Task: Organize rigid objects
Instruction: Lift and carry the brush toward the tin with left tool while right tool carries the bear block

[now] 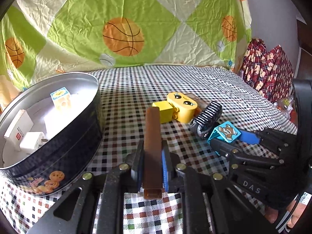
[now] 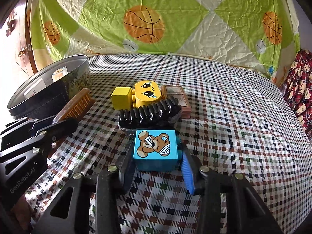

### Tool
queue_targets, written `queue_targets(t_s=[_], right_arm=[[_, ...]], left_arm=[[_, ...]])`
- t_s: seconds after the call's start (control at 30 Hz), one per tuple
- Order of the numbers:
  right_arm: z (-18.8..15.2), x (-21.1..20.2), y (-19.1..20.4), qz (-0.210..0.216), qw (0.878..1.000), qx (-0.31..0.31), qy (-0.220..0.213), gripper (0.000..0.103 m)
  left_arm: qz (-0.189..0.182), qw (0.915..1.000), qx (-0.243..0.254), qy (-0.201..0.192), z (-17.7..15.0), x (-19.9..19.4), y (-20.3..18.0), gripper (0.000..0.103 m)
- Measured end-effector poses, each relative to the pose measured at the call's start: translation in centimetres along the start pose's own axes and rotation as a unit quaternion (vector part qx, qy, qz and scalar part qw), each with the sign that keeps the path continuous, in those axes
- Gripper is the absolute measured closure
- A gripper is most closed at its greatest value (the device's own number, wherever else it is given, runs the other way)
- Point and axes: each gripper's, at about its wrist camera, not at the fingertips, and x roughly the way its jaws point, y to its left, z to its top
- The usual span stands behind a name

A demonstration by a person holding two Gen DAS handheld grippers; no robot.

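Right gripper clamped on stiff, light blue bear-printed plastic block by its flat sides — low over checked bedcloth. Left gripper pinched shut on brown wooden comb — rigid, thin.

Legible markings: "DAS" in pale raised letters on the black body of the right gripper; "GenRobot.AI" along the black body of the left gripper. The round tin carries a script brand beside printed cookies (not readable). A white box inside has a red stamp, illegible.
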Motion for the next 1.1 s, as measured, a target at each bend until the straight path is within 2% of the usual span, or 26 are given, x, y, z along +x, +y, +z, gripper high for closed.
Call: queue_targets(t_s=[0.27,1.1], right_arm=[[-0.4,-1.5,0.0,0.006,0.999,0.007,-0.051,0.058],[-1.1,-3.5,-0.3,0.006,0.992,0.019,-0.128,0.058]], left_arm=[[0.007,0.9998,-0.008,-0.019,-0.2,-0.6,0.1,0.09],[0.027,0.9968,-0.015,-0.074,-0.5,-2.2,0.3,0.09]])
